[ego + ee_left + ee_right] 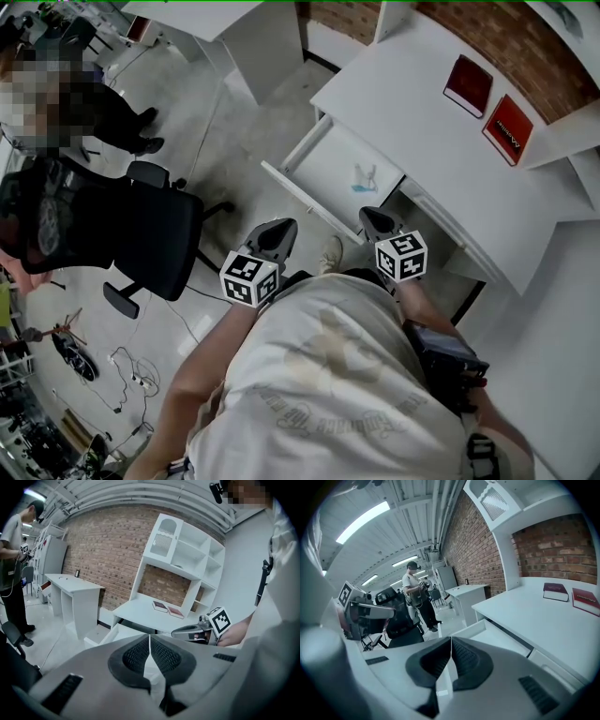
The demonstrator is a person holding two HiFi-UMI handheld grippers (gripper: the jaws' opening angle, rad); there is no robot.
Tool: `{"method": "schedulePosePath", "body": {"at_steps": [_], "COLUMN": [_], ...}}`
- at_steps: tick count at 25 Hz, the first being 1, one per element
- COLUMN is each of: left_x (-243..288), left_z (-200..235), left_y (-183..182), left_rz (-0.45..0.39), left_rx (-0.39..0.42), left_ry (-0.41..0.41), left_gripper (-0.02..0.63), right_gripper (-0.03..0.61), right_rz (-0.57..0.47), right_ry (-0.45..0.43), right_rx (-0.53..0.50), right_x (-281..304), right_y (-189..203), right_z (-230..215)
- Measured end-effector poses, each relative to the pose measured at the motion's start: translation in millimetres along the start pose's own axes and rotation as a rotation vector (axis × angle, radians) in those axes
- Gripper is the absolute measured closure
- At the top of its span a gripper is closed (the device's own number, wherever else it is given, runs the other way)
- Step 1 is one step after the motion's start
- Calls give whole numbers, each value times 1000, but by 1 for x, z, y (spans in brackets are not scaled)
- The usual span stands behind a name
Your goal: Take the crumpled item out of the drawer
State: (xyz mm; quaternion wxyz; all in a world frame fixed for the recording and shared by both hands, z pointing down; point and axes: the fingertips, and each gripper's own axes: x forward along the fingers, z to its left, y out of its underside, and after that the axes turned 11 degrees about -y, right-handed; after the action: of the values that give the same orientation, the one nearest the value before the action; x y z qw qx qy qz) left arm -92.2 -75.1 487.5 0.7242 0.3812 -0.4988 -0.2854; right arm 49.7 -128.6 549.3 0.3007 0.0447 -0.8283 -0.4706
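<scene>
The white desk (403,89) has its drawer (328,169) pulled open. A small pale crumpled item (364,176) lies inside the drawer, near the right side. My left gripper (280,229) hovers at the drawer's front edge, shut and holding nothing. My right gripper (369,217) is just below the crumpled item, also shut and holding nothing. In the left gripper view the pads (136,656) meet at the tips, with the drawer (101,637) ahead to the left. In the right gripper view the shut jaws point over the open drawer (487,631).
Two red books (468,85) (507,128) lie on the desk by the brick wall. A black office chair (155,239) stands to my left, with cables (127,370) on the floor. A person (89,108) stands further left. A second white desk (70,585) is across the room.
</scene>
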Motion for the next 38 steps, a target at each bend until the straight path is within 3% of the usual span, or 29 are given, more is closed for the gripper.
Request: {"method": "schedulePosePath", "body": {"at_steps": [6, 20, 29, 38], "left_x": [28, 57, 60, 82], "left_z": [-3, 2, 4, 10], "left_y": [-18, -35, -12, -13], "left_rz": [12, 74, 114, 118], "left_rx": [52, 77, 48, 37], "left_ry": [18, 8, 30, 86], "left_gripper": [586, 586, 586, 586], "right_gripper": [554, 554, 554, 554], "right_rz": [8, 91, 169, 212], "right_ry": [8, 34, 72, 130], "right_rx": [15, 51, 70, 85], "right_x": [7, 26, 34, 46], "right_y": [-4, 10, 40, 45], "right_z": [-29, -74, -83, -98]}}
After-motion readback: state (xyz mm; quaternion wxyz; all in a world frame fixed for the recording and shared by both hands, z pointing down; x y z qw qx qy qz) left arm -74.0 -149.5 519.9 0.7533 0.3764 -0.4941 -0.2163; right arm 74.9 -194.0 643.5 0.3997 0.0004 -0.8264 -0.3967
